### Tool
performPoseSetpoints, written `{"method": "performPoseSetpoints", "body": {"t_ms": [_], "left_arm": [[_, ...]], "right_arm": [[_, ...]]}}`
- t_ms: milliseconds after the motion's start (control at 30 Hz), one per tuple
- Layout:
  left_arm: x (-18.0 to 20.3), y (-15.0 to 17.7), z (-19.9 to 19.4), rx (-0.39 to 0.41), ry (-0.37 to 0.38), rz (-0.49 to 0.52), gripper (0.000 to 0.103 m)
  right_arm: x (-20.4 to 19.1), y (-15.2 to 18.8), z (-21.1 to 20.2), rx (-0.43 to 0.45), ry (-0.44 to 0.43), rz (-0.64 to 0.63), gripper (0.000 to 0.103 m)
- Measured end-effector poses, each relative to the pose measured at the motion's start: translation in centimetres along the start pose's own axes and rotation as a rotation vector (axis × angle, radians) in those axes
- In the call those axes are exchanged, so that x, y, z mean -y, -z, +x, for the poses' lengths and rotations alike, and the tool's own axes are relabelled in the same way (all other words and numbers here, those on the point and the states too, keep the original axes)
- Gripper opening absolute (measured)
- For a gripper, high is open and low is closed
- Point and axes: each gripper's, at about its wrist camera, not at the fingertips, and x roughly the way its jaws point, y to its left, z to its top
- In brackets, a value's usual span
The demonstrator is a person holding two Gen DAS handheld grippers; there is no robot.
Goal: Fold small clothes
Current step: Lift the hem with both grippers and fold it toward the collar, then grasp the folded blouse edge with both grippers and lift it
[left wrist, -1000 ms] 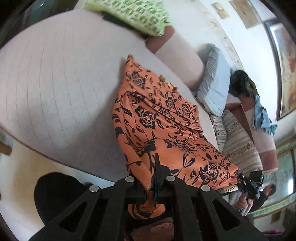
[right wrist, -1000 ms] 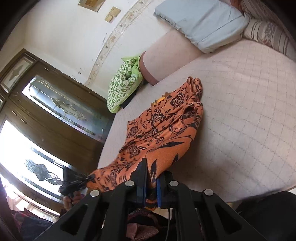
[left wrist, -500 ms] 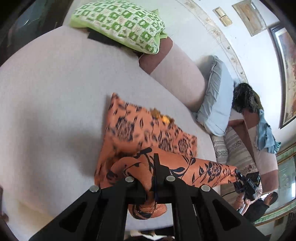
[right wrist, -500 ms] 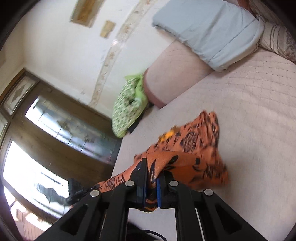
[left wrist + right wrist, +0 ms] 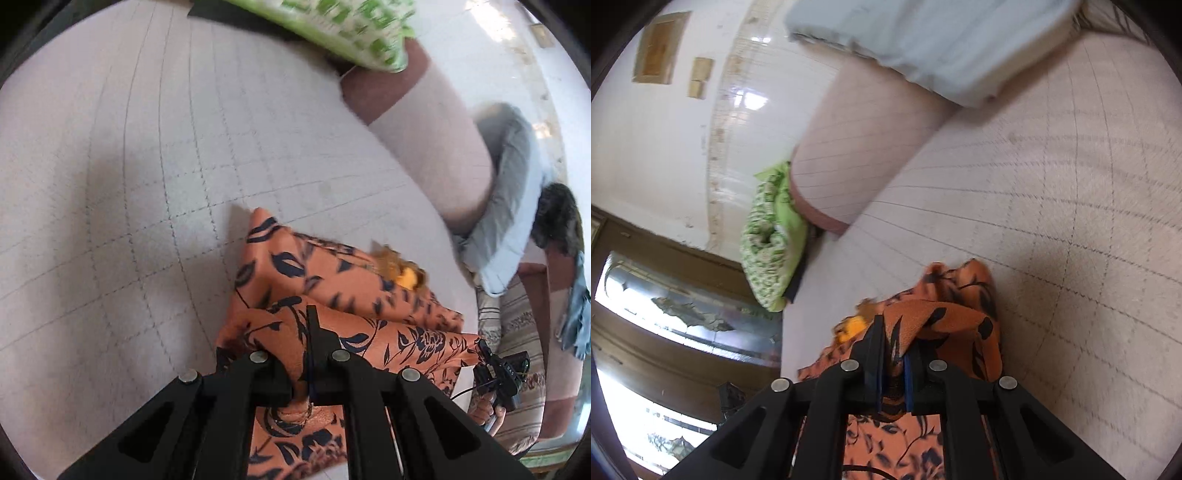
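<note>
While folded, garment (image 5: 343, 295) fills both clamped jaws

An orange garment (image 5: 332, 288) with dark floral print, a green-and-white patterned pillow (image 5: 351, 29), a pale blue pillow (image 5: 923, 40).

Orange garment (image 5: 332, 288) with dark navy floral and leaf print, thin and slightly shiny. It lies bunched on a pale quilted bed (image 5: 129, 166), folded over itself in loose layers, one corner peaking up at the far end. Small yellow-orange trim (image 5: 404, 275) shows at its far edge. Near edge is lifted off the bed, pulled taut sideways.
</note>
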Motion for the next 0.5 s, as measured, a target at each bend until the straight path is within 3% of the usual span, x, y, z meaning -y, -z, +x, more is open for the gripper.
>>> {"method": "performPoseSetpoints", "body": {"t_ms": [200, 300, 400, 467, 500], "left_arm": [[-0.7, -0.6, 1.9, 0.005, 0.000, -0.014, 0.008], [0.7, -0.2, 0.7, 0.083, -0.017, 0.015, 0.024], [3.2, 1.3, -2.1, 0.258, -0.031, 0.061, 0.044], [5.3, 2.6, -4.1, 0.394, -0.096, 0.119, 0.087], [6.4, 3.2, -5.1, 0.476, -0.157, 0.160, 0.092]], "right_arm": [[2.3, -0.9, 3.9, -0.046, 0.105, 0.042, 0.011], [2.1, -1.5, 4.5, -0.054, 0.103, 0.050, 0.012], [-0.5, -1.8, 2.7, 0.012, 0.079, -0.044, 0.012], [-2.7, -1.2, 1.6, 0.051, 0.096, -0.140, 0.013], [-3.9, -0.7, 1.0, 0.076, 0.114, -0.201, 0.013]]}}
